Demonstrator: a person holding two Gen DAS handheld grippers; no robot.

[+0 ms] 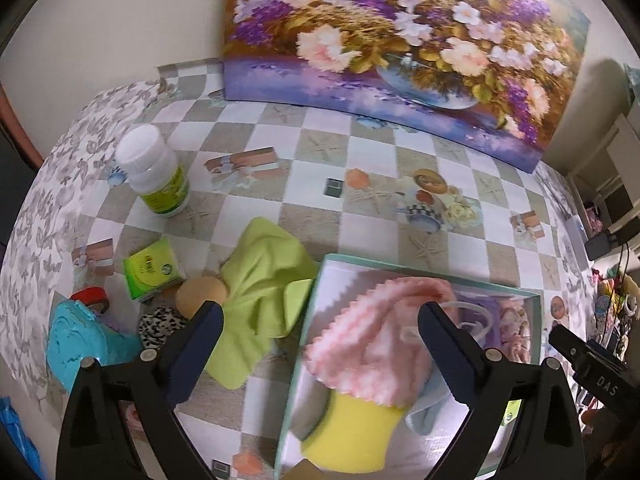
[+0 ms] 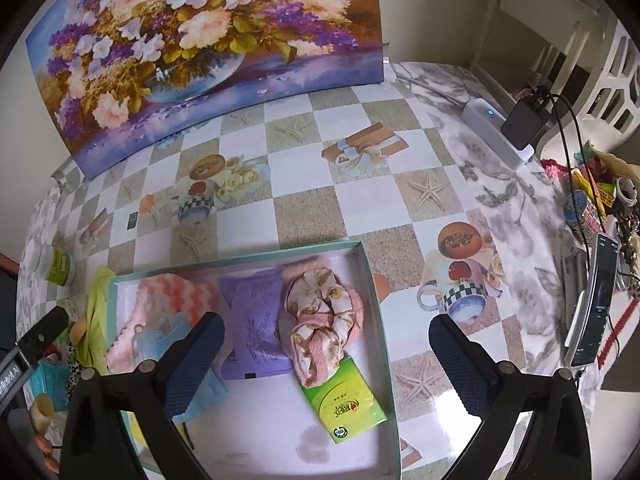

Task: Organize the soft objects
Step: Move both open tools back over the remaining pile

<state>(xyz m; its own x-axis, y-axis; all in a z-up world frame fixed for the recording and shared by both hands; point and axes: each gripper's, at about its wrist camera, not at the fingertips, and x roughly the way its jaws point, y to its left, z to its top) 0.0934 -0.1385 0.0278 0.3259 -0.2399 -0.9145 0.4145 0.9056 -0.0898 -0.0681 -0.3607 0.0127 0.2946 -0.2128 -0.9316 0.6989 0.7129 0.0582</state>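
box: shallow teal-rimmed box (image 2: 370,280) lying on the table, white floor inside, soft items sitting in it
pink cloth: pink-and-white zigzag cloth (image 1: 372,344) lying in the box's left end, draping over a yellow sponge (image 1: 352,436)
blue item: pale blue soft piece (image 2: 160,338) resting on the pink cloth's near edge, partly hiding behind the right gripper's left finger
purple pack: purple packet (image 2: 252,320) lying flat mid-box, just beside the pink cloth
scrunchie: floral scrunchie (image 2: 320,312) bunching up right of the purple pack, its lower end overlapping the green tissue pack (image 2: 344,408)
left gripper: left gripper (image 1: 320,316) hovering over the box's left end, jaws standing wide and released, nothing between the pads; pink cloth showing below, not gripped
right gripper: right gripper (image 2: 324,328) hanging above the box's middle, jaws spreading wide, released, pads touching nothing
outside box, left: lime-green cloth (image 1: 264,292) sprawling just beside the box wall; tan round sponge (image 1: 200,296) touching it; black-and-white spotted item (image 1: 160,328) near; 2nd green tissue pack (image 1: 152,276) standing tilted; turquoise cloth (image 1: 80,344) at far left
bottle: white-capped bottle (image 1: 154,172) standing upright, well apart from the box
table: checkered tablecloth (image 2: 400,160) covering it
background: flower painting (image 1: 400,40) leaning against the wall at the table's back edge
right side: phone (image 2: 596,300) lying at the table's right edge
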